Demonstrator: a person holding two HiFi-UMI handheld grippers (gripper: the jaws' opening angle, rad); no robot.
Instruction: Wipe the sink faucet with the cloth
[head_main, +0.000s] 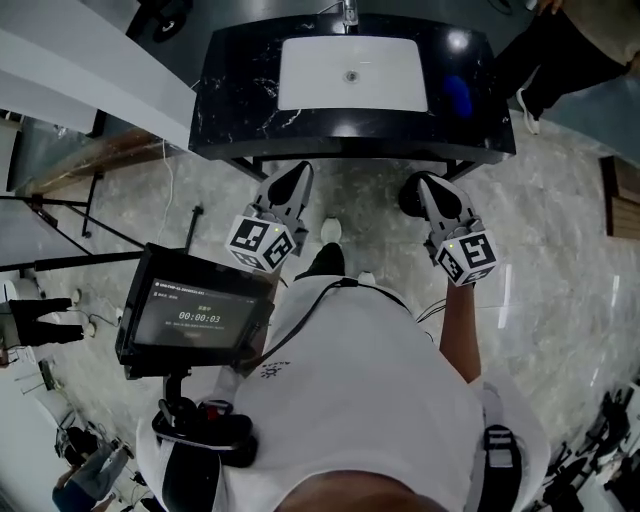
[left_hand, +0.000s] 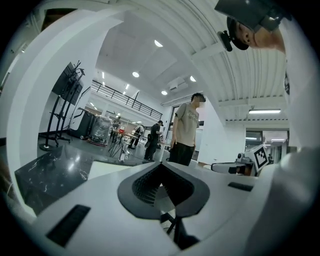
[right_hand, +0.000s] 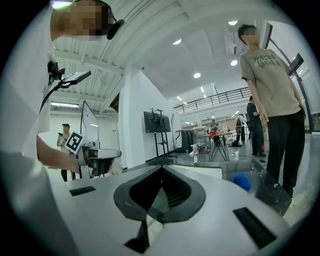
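Note:
A black marble counter (head_main: 240, 90) holds a white sink basin (head_main: 352, 75), with the faucet (head_main: 348, 12) at its far edge. A blue cloth (head_main: 456, 95) lies on the counter right of the basin. Both grippers are short of the counter's near edge, apart from it, pointing toward it. My left gripper (head_main: 300, 172) is shut and holds nothing. My right gripper (head_main: 411, 190) is also shut and empty. In the right gripper view the shut jaws (right_hand: 161, 169) point at the counter, with the blue cloth (right_hand: 241, 181) ahead to the right and the faucet (right_hand: 194, 152) further off. The left gripper view (left_hand: 161, 165) shows the counter (left_hand: 50, 175) to the left.
A person (head_main: 565, 45) stands at the counter's far right corner. A dark screen on a stand (head_main: 195, 310) sits close at my left. Stand legs and a cable (head_main: 100, 235) lie on the marble floor to the left, beside a white partition (head_main: 90, 75).

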